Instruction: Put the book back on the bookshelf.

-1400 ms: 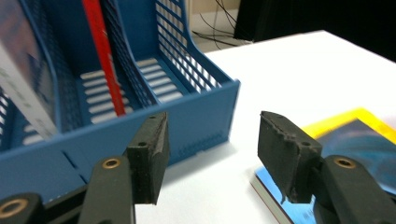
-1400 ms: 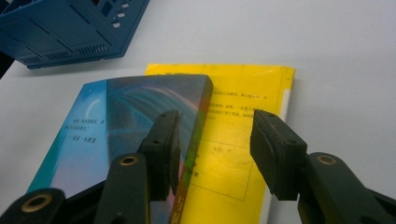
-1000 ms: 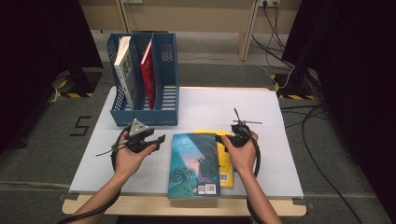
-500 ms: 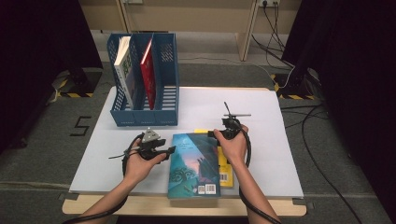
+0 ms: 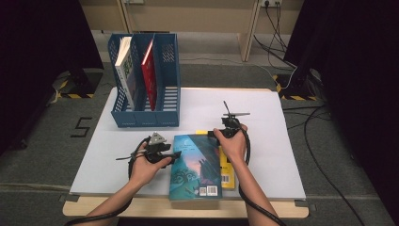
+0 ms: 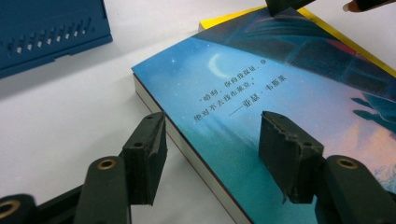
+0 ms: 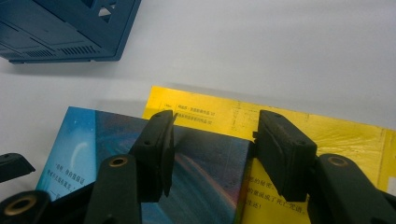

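Observation:
A blue-covered book point(image 5: 195, 165) lies flat on top of a yellow book point(image 5: 227, 172) near the table's front edge. My left gripper point(image 5: 168, 155) is open at the blue book's left edge. In the left gripper view, the left gripper point(image 6: 215, 154) has one jaw over the table and the other over the blue book's cover point(image 6: 261, 98). My right gripper point(image 5: 219, 134) sits at the blue book's far right corner. Its jaws have just been opening. In the right gripper view, the right gripper point(image 7: 217, 149) straddles that corner of the blue book point(image 7: 201, 172) without touching it, with the yellow book point(image 7: 280, 116) beneath.
A blue three-slot file holder point(image 5: 167, 84) stands at the back left of the white table point(image 5: 282, 141). It holds a white-spined book point(image 5: 123, 70) and a red book point(image 5: 149, 73). Cables trail on the floor to the right.
Both hands have closed in on the blue book. The left gripper moved right and down to its left edge. The right gripper moved left to its far corner.

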Demonstrator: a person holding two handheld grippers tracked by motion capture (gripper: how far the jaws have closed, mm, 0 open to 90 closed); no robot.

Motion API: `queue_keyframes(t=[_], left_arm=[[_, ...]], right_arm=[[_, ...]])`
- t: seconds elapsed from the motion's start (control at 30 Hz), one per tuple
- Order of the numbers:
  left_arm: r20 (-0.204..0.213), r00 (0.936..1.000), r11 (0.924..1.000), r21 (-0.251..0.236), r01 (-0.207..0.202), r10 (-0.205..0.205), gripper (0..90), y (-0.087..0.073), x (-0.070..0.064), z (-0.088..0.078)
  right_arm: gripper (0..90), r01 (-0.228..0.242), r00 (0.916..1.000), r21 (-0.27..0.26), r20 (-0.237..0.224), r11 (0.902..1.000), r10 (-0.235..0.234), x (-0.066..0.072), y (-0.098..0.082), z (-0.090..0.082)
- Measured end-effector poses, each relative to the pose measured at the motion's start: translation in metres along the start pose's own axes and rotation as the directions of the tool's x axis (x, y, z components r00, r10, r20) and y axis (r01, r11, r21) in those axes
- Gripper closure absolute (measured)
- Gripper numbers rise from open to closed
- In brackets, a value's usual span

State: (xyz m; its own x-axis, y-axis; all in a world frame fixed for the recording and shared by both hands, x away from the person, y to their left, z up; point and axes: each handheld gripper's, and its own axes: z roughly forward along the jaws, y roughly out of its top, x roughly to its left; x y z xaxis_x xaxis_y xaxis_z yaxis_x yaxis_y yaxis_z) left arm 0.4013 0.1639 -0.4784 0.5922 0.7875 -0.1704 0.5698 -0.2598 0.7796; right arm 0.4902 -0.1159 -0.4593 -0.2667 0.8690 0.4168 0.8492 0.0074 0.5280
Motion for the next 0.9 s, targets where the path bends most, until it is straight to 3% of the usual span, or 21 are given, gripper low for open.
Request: queue_keyframes(t=[0.37,0.53,0.9], left_arm=[[0.016,0.9993,0.9994,-0.003,0.033,-0.033,40.5,-0.0061,0.0012,0.0025],[0.024,0.9991,0.9994,0.008,0.034,-0.034,45.1,-0.0052,0.0,0.0026],[0.03,0.9994,0.9998,0.014,0.016,-0.017,50.6,-0.0056,-0.0015,0.0019]], right_arm=[[46.3,-0.004,1.0,-0.003,-0.006,1.0,0.004,-0.0003,-0.0008,0.0009],[47.2,-0.016,0.9999,-0.004,-0.003,0.9999,0.016,-0.0003,-0.0009,0.0008],[54.0,-0.1,0.9943,0.039,-0.032,0.9942,0.101,-0.0041,-0.0004,-0.0045]])
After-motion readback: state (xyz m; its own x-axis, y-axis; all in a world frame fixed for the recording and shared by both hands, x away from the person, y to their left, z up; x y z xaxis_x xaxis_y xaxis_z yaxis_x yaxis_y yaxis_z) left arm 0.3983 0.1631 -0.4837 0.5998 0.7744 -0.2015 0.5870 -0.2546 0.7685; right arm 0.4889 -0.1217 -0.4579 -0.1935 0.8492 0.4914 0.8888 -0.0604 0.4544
